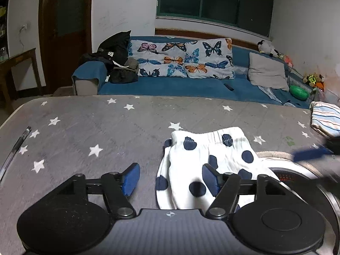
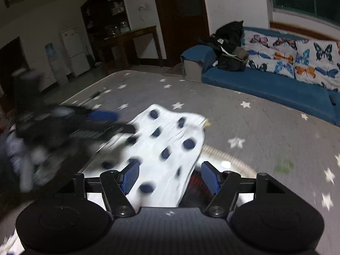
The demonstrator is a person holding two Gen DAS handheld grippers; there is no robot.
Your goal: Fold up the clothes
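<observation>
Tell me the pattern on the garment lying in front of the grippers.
The garment is white with large dark navy dots, clearest in the left wrist view.

My left wrist camera sits low and close over the star-print table cover (image 1: 89,125), tilted down along its own fingers and facing straight across to the blue sofa (image 1: 170,87) under the window (image 1: 214,0). My right wrist camera is as low and as near but faces more to the left, toward the dark door (image 2: 180,19) and shelves, with the sofa off at right. Both share the polka-dot garment (image 1: 204,159) (image 2: 163,148), the cover, the butterfly cushions (image 1: 180,59) and each other's gripper at the edge.
</observation>
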